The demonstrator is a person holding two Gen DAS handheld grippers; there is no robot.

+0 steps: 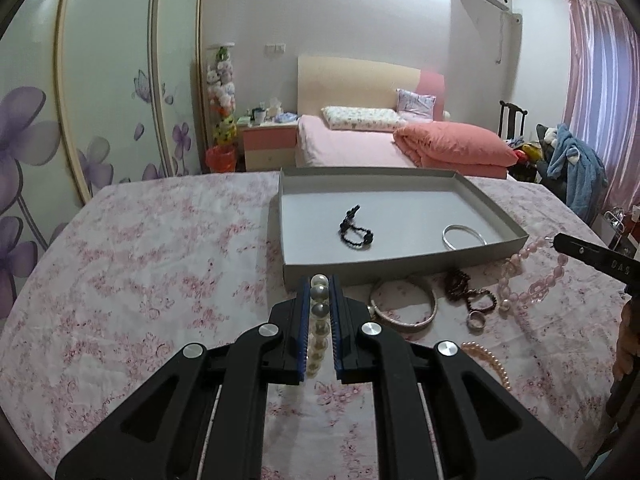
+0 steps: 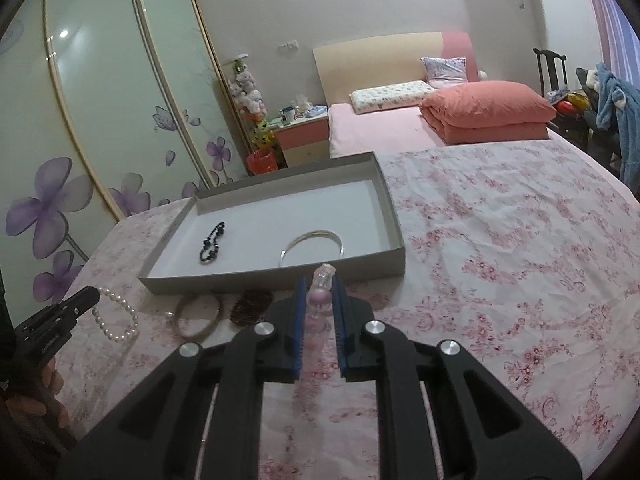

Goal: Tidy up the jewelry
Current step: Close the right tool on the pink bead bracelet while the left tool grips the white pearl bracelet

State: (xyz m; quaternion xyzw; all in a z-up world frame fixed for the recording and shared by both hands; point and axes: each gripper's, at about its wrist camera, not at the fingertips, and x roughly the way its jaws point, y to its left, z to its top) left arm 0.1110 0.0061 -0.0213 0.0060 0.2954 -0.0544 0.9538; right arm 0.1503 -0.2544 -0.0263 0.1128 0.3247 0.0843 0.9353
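A shallow grey box lies on the floral tablecloth. It holds a black bead bracelet and a silver bangle. My left gripper is shut on a white pearl strand just in front of the box; the strand also shows in the right wrist view. My right gripper is shut on a pink bead necklace, which trails over the cloth in the left wrist view.
On the cloth before the box lie a pinkish bangle, a dark red bead bracelet, a small ring and a pink pearl strand. A bed and wardrobe stand behind.
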